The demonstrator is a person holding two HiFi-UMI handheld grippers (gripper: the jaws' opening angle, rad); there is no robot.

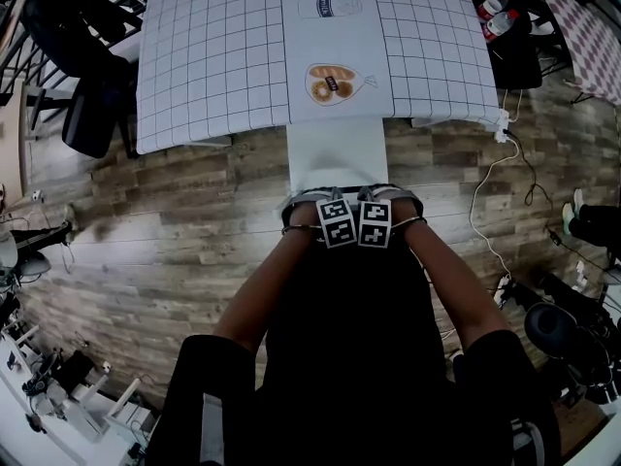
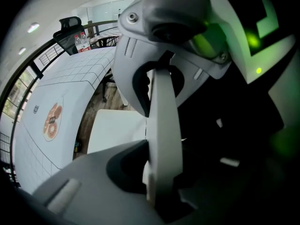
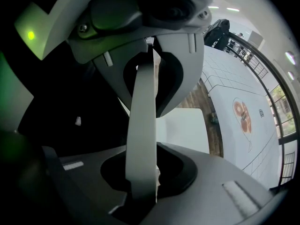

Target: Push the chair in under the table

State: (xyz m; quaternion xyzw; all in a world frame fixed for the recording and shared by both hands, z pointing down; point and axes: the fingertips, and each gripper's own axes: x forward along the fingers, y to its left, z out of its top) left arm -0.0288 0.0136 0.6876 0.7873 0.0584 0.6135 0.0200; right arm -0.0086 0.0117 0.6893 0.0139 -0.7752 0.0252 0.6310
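Between my left fingers [image 2: 133,50] stands a thin white slab, edge-on. It's the top of the backrest [image 2: 164,116], and the pads are pressed onto it from both sides in a firm pinch. Same on the other hand: the right gripper [image 1: 375,223] has its fingers [image 3: 183,55] closed on that same white edge. From above, the left gripper [image 1: 337,223] sits just beside the right one, marker cubes touching. Both are aimed steeply down at the middle of the backrest, so neither hand is nearer than the other.

Outward from the fingers, the backrest's long axis runs side to side, straight through both grips. Just beyond the fingertips, on the far side from me, the white seat [image 1: 336,153] stretches toward the table [image 1: 213,66]. Its far edge meets the hanging edge of the checked tablecloth [image 1: 437,56], and I can't tell how far under it goes. Most of the seat shows in the open over the wood floor [image 1: 175,212].

So the chair [image 1: 335,178] faces the table squarely — its front-to-back axis lines up with the plain strip down the cloth's middle, the one with the bread print [image 1: 332,83]. My read: the push goes straight ahead, away from me, along that axis — even pressure from both hands, or the chair may swing off line.
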